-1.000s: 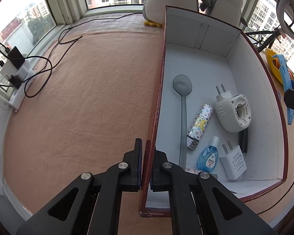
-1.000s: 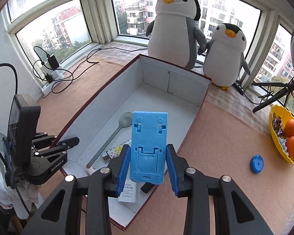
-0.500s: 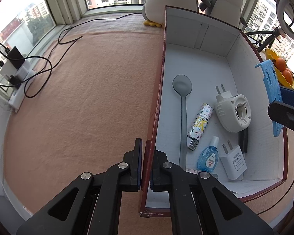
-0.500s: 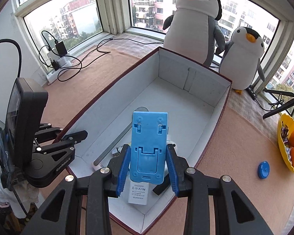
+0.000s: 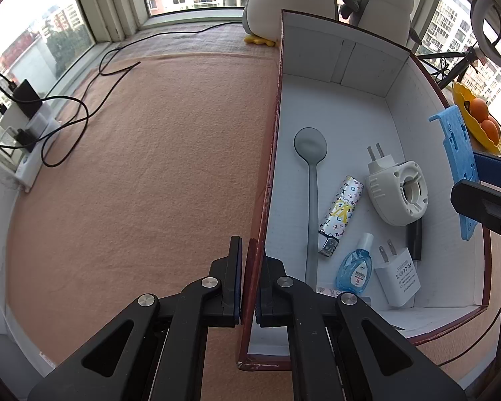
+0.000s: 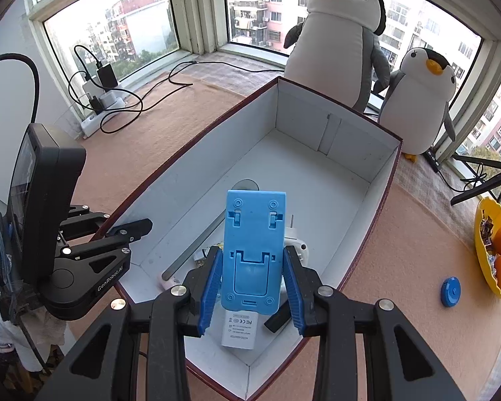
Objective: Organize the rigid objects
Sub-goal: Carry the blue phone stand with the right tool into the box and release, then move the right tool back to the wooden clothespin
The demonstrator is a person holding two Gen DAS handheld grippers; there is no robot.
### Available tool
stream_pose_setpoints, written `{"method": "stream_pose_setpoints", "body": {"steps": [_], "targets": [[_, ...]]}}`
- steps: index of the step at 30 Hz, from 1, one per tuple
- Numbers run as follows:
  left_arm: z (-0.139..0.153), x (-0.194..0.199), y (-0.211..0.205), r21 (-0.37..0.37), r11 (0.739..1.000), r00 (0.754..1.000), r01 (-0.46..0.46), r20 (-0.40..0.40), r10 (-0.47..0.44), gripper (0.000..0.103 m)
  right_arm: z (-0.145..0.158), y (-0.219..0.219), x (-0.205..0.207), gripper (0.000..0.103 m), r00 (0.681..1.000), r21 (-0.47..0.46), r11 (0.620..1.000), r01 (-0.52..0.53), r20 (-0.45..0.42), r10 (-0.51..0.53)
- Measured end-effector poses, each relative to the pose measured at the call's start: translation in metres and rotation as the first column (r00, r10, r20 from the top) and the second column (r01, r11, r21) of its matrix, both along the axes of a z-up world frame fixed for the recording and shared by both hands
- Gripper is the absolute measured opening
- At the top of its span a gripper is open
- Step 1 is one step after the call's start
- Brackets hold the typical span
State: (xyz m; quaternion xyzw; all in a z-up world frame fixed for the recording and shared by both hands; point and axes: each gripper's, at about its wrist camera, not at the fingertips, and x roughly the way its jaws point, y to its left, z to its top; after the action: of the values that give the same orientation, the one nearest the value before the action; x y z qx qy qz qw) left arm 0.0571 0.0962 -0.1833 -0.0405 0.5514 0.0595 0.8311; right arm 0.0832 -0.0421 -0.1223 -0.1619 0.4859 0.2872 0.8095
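My right gripper (image 6: 252,287) is shut on a blue plastic phone stand (image 6: 254,247) and holds it above the near end of the open white box (image 6: 320,167). The stand also shows in the left wrist view (image 5: 459,167), over the box's right wall. My left gripper (image 5: 249,280) is shut on the box's left wall (image 5: 267,180). In the box lie a grey spoon (image 5: 312,187), a patterned lighter (image 5: 340,210), a white plug-in device (image 5: 395,193), a blue eye-drop bottle (image 5: 354,267) and a white charger (image 5: 397,275).
Two plush penguins (image 6: 337,40) stand behind the box. A yellow fruit dish (image 6: 494,250) and a blue round cap (image 6: 451,291) are on the right of the peach mat. A power strip with cables (image 6: 100,100) lies at the far left.
My right gripper has carried the blue stand left and forward, from beside the box to above its near end. The left gripper has stayed clamped on the box wall.
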Motion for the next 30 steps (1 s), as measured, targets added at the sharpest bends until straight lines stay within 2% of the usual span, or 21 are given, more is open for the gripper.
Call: {"method": "stream_pose_setpoints", "body": {"steps": [5, 9, 12, 30], "targets": [[0.000, 0.000, 0.000, 0.000, 1.000, 1.000, 0.000, 0.000, 0.000, 0.005, -0.001, 0.002, 0.000, 0.034, 1.000, -0.006, 1.000, -0.006, 0.000, 0.006], [0.000, 0.000, 0.000, 0.001, 1.000, 1.000, 0.003, -0.002, -0.003, 0.005, 0.000, 0.000, 0.000, 0.047, 1.000, -0.001, 1.000, 0.001, 0.004, -0.001], [-0.001, 0.001, 0.000, 0.002, 1.000, 1.000, 0.004, -0.002, -0.004, 0.005, 0.001, -0.001, 0.001, 0.051, 1.000, 0.000, 1.000, 0.003, 0.005, -0.003], [-0.002, 0.003, -0.004, 0.015, 0.999, 0.999, 0.035, -0.012, -0.035, 0.005, 0.010, -0.029, 0.005, 0.053, 0.997, 0.044, 0.996, 0.081, -0.002, -0.080]]}}
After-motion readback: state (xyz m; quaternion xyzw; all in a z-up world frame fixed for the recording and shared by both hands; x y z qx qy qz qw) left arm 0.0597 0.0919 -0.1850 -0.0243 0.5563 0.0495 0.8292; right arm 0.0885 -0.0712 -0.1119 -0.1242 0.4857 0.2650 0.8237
